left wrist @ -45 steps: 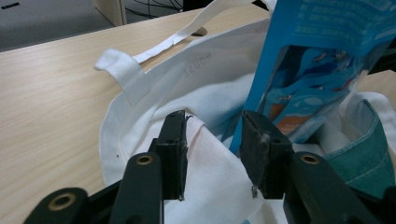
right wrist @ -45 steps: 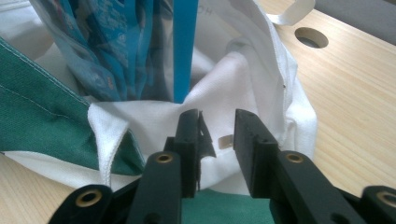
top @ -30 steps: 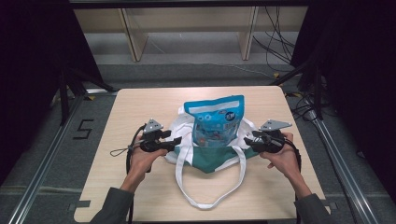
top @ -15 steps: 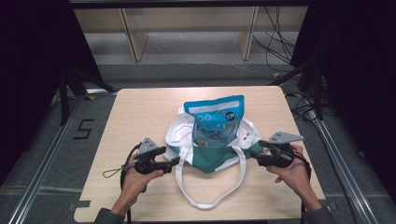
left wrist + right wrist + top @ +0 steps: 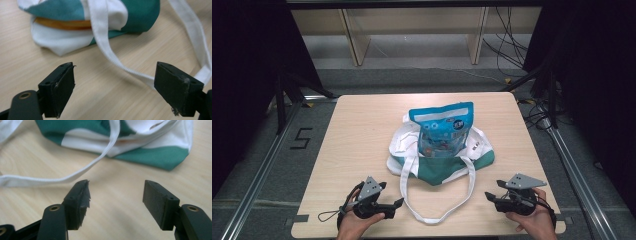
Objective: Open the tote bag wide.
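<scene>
backing both hands off the tote bag (image 5: 439, 162) mid-table, blue snack pouch (image 5: 442, 131) poking out, we note left gripper (image 5: 398, 202) and right gripper (image 5: 488, 195) jaws just opening, empty, and best kept clear of the white strap (image 5: 432, 218).

The table (image 5: 362, 130) bears a bag (image 5: 439, 160) at its centre, lying flat. A pouch (image 5: 443, 127) sits in the bag's mouth, sticking out toward 12 o'clock. The bag's strap (image 5: 437, 217) loops out toward 6 o'clock onto bare tabletop. The left gripper (image 5: 393, 202) lies at 7 o'clock from the bag, near the table's front edge, the right gripper (image 5: 488, 192) at 5 o'clock; the strap loop lies between them, touching neither. Shelving (image 5: 412, 30) stands beyond the table at 12 o'clock.
</scene>
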A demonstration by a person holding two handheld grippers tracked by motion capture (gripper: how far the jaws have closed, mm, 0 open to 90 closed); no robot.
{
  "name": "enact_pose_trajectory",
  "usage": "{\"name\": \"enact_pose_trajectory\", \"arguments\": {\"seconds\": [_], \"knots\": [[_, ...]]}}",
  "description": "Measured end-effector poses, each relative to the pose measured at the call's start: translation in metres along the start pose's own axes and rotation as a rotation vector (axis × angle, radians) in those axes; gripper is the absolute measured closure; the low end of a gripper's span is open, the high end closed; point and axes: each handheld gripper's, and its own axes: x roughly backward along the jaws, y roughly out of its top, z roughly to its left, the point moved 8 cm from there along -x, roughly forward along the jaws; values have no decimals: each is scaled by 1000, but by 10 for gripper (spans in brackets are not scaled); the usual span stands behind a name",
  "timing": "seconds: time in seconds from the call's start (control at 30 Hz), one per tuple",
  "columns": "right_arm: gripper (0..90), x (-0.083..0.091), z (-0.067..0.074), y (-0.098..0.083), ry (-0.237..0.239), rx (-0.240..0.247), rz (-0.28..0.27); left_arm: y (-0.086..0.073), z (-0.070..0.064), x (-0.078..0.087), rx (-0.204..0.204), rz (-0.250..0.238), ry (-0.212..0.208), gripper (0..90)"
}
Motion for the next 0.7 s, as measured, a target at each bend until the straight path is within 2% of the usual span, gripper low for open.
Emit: {"name": "enact_pose_trajectory", "arguments": {"seconds": [0.03,0.07,0.1,0.13,0.2,0.23,0.27,0.3,0.37,0.43,0.47,0.5,0.57,0.67,0.7], "knots": [[373,1,2,-2,4,13,6,-6,-2,1,31,22,0,154],[373,1,2,-2,4,13,6,-6,-2,1,31,22,0,156],[369,2,7,-7,11,20,13,-15,-3,3,7,81,-8,156],[365,3,9,-9,13,11,25,-17,-5,3,5,85,-15,156],[365,2,9,-14,18,33,33,-19,-7,3,-1,90,-15,156],[364,3,11,-15,18,9,47,-19,-7,4,-26,97,-15,156],[364,2,9,-16,21,35,44,-19,-8,4,-30,102,-22,156],[364,2,8,-17,12,37,42,-17,-9,2,-15,83,-23,156],[362,1,9,-17,24,27,47,-18,-5,0,-45,97,-18,155],[359,0,8,-17,15,39,45,-18,-4,-1,-46,102,-9,155],[357,0,8,-17,13,44,48,-20,-3,-1,-25,109,-2,155],[352,0,11,-18,22,23,61,-19,-4,-1,-27,107,-5,155],[349,-2,10,-19,27,35,60,-19,-4,-1,-43,111,-8,155],[346,-2,9,-19,25,39,61,-19,-6,-3,-33,103,-15,155],[340,-2,9,-19,13,25,66,-19,-2,-3,-64,121,-6,154]]}}
